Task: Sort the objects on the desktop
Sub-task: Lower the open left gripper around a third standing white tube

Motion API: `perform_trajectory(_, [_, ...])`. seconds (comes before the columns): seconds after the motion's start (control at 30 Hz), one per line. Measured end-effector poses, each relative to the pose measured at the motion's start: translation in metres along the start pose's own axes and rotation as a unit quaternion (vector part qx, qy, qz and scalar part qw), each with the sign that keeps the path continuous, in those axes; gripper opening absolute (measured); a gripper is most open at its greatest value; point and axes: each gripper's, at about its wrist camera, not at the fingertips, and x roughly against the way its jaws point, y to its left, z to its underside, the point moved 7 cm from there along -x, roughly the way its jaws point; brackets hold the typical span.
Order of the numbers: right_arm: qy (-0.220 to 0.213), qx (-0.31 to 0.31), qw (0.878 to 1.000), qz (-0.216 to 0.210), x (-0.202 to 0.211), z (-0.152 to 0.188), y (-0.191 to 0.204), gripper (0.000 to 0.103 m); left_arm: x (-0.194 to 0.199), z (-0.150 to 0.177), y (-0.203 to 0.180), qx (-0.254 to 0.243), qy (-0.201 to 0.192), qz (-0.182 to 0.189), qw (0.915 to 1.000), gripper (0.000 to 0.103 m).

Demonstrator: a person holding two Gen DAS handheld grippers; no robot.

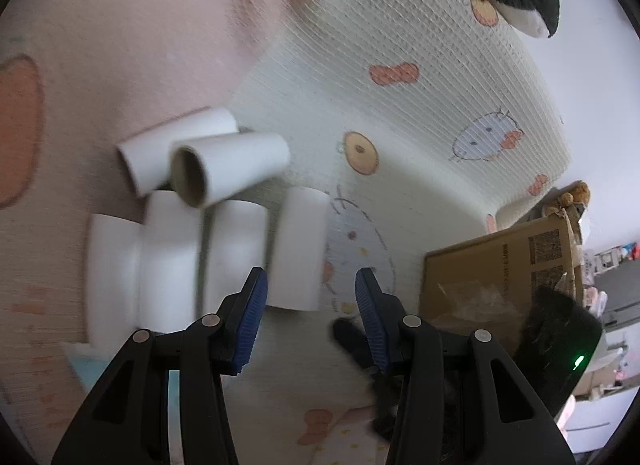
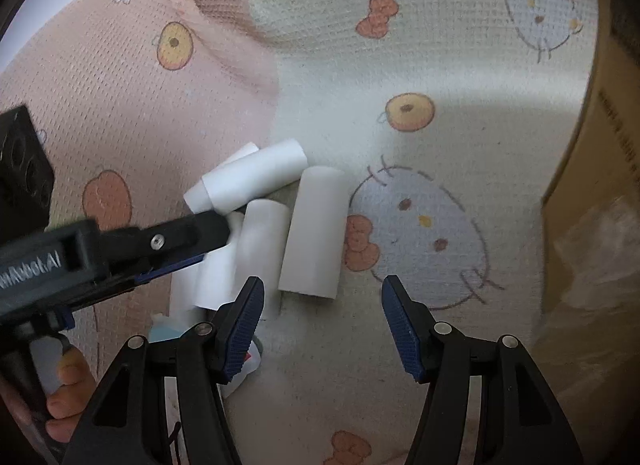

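The white cardboard tubes (image 1: 224, 169) lie clustered on the cartoon-print bedding (image 1: 400, 113), four side by side with two stacked crosswise on top, apparently gathered for sorting into the cardboard box (image 1: 500, 265) near them. The left gripper (image 1: 308, 285) hangs spread and empty over the nearest tube. The right gripper (image 2: 322, 297) is likewise spread, holding nothing, beside the row's end tube (image 2: 316, 233).

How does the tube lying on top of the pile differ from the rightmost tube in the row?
The top tube rests across other tubes, tilted, its brown open end facing the left wrist camera. The rightmost tube lies flat on the printed cloth, slightly apart from the row, its inside unseen. Both are white paper tubes of similar size.
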Motion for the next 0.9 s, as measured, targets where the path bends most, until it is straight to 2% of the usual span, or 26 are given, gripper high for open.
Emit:
perform_trajectory(0.27, [-0.014, 0.042, 0.999, -0.010, -0.008, 0.008, 0.003, 0.058, -0.040, -0.002, -0.008, 0.010, 0.041, 0.010, 0.9991, 0.050])
perform_trajectory(0.37, [-0.017, 0.047, 0.999, -0.013, -0.012, 0.011, 0.000, 0.058, -0.053, -0.003, -0.002, 0.013, 0.057, -0.014, 0.9982, 0.050])
perform_trajectory(0.5, [-0.017, 0.057, 0.998, -0.023, -0.015, 0.017, 0.002, 0.058, -0.066, -0.003, 0.003, -0.010, 0.064, -0.054, 0.9964, 0.050])
perform_trajectory(0.57, [-0.017, 0.059, 0.998, -0.026, -0.016, 0.017, 0.002, 0.058, -0.071, -0.003, 0.003, -0.009, 0.070, -0.045, 0.9965, 0.048])
perform_trajectory(0.7, [-0.016, 0.045, 0.999, -0.023, -0.017, 0.016, -0.004, 0.058, -0.074, -0.001, 0.002, -0.026, 0.067, -0.057, 0.9958, 0.044])
perform_trajectory(0.9, [-0.002, 0.023, 0.999, -0.031, -0.023, 0.021, -0.011, 0.058, -0.077, 0.011, -0.008, -0.052, 0.078, -0.031, 0.9951, 0.044])
